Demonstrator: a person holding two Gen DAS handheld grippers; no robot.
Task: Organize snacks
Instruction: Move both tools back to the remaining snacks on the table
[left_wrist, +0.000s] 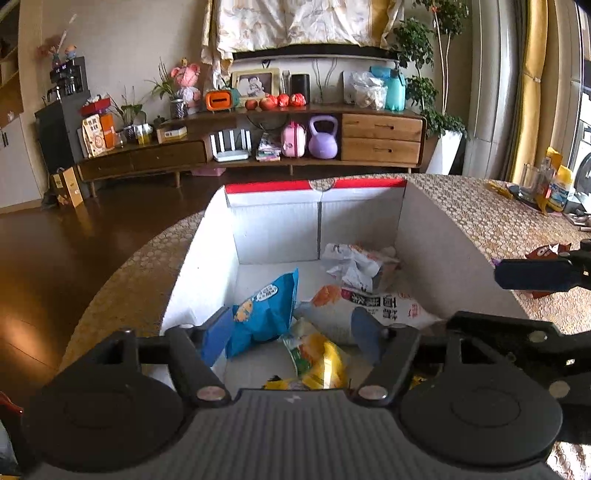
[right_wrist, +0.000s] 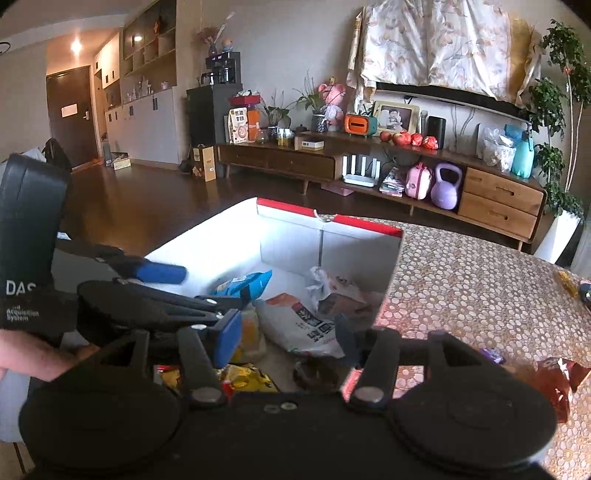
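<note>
I have both grippers over the white cardboard box (left_wrist: 207, 280) on the patterned tablecloth (left_wrist: 480, 218), left gripper (left_wrist: 291, 332) and right gripper (right_wrist: 288, 341) spread wide and gripping nothing. The blue snack bag (left_wrist: 266, 310) leans by the left wall, beside a white packet (left_wrist: 369, 306) printed in Chinese characters, with bare floor between. The left unit reads "DAS".

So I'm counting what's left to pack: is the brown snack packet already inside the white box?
No, the brown snack packet lies on the patterned tablecloth, outside the white box.
</note>
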